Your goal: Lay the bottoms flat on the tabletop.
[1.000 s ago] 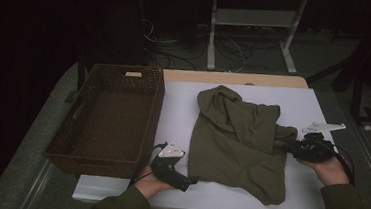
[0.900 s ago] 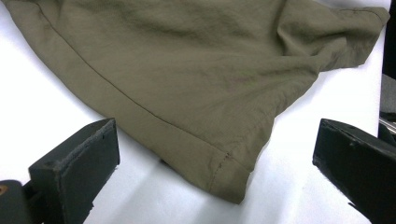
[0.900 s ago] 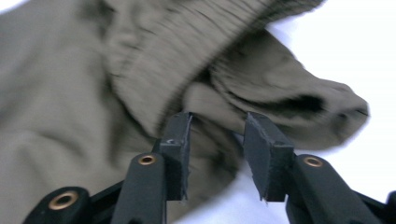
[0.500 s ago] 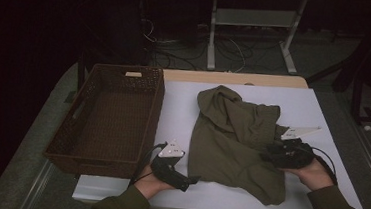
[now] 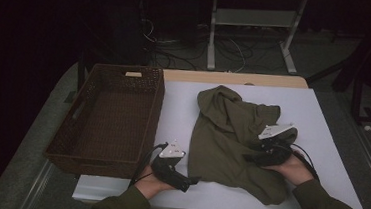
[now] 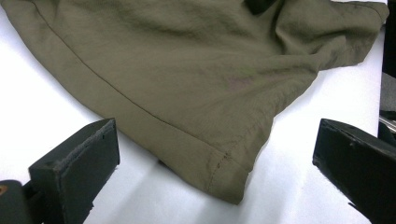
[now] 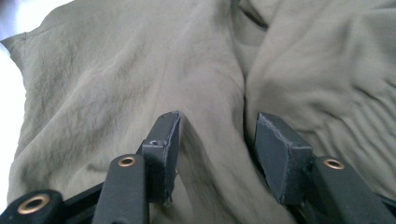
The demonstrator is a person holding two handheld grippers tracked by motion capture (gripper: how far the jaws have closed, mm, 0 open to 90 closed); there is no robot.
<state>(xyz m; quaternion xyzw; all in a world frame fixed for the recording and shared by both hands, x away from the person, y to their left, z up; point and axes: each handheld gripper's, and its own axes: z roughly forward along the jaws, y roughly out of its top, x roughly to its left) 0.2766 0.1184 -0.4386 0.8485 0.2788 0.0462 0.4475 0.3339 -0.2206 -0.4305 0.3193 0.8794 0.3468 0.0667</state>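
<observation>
- Since the earlier frames, the right gripper has travelled from the right edge of the counter leftward onto the olive garment, and its jaws have just been opening; the left gripper has kept its place at the near edge.
- In the right gripper view, the right gripper's fingers stand partly apart, pressed down into the cloth, with a raised ridge of fabric lying between them; the pads are not clamped on it.
- The grey three-cornered plate on top of that gripper sits over the garment's right side in the high view, and the person's right hand grips the body behind it.
- The left gripper lies low by the garment's near-left corner, held by the left hand; in the left gripper view its fingers are spread wide, with the hemmed corner of the garment on the white surface between them, touching neither.
- The garment lies crumpled in the middle of the counter, its bunched top toward the far side and its flatter lower part reaching the near edge.
- A brown woven basket stands on the counter's left part, just beside the garment but apart from it.
- Olive sleeves show on both forearms at the bottom of the high view.
</observation>
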